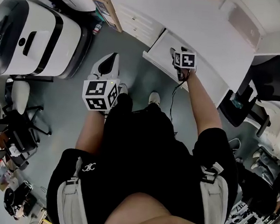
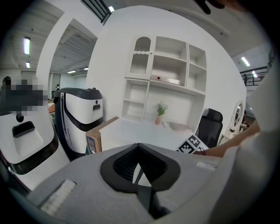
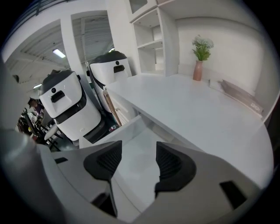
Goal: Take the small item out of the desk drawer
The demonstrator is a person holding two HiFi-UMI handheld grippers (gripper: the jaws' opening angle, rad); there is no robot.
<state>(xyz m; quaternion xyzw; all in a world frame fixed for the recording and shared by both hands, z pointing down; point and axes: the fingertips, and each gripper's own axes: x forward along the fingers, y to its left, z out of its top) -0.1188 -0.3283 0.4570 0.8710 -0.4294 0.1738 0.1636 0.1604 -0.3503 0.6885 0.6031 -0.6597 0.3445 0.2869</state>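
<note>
Left hand-held gripper [image 2: 139, 169] was closed, empty, idle. Right hand-held gripper [image 3: 134, 162] hovered wide open, empty, over open drawer [image 1: 161, 44] at 12 o'clock; small item wasn't visible. Looked like reach-in step. Next: find item, descend, pinch.

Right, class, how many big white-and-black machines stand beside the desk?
2. The nearer machine stands close to the desk's end; the farther machine stands beside it, away from the desk. Others may be hidden out of view.
</note>
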